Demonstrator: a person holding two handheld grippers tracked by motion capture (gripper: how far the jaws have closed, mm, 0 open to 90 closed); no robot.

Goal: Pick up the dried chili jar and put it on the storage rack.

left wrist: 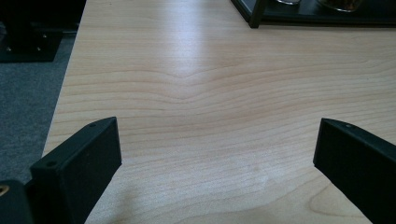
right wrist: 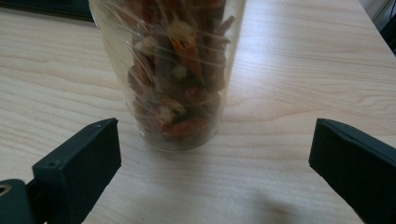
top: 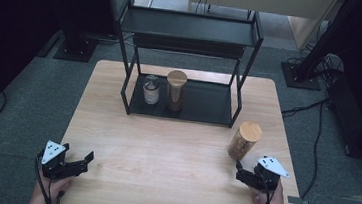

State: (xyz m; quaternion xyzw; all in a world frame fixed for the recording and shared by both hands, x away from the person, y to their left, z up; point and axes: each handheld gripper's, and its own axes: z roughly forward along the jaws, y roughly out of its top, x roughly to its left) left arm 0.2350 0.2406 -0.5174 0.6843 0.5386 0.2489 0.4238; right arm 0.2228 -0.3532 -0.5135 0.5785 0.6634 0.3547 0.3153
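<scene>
**Clear jar of dried chillies waits just ahead of the open right gripper**

The jar point(top: 244, 140) stands upright on the wooden table point(top: 164, 150), out in the open near the right edge and in front of the black shelf rack point(top: 188, 57). The right gripper point(top: 243, 177) sits just short of it, jaws spread wide and empty; in the right gripper view the jar's lower body point(right wrist: 175, 79) rises between the two jaws but lies a little beyond them, touching neither. The left gripper point(top: 83, 162) rests well apart near the table's left front corner, its jaws likewise parted with only bare tabletop between them.

The jar looks like a tall, straight-sided cylinder with a clear wall and a flat wooden lid point(top: 250, 131). Its filling — dried red chillies, loosely packed — should weigh little, so most of the weight is probably the container itself. The wall is smooth and glossy, so it is likely slippery against hard jaws, and whether it is glass or plastic cannot be told; it is best treated as breakable. It is stiff enough not to yield under a squeeze.

Being tall and narrow, it may tip if nudged high or from one side. The safest hold seems to be across the body around mid-height or slightly below — jaws square to the wall, centred on the cylinder, clear of the lid, which may simply lift off.

Two other jars point(top: 151, 90) point(top: 175, 90) stand on the rack's lower shelf.
</scene>
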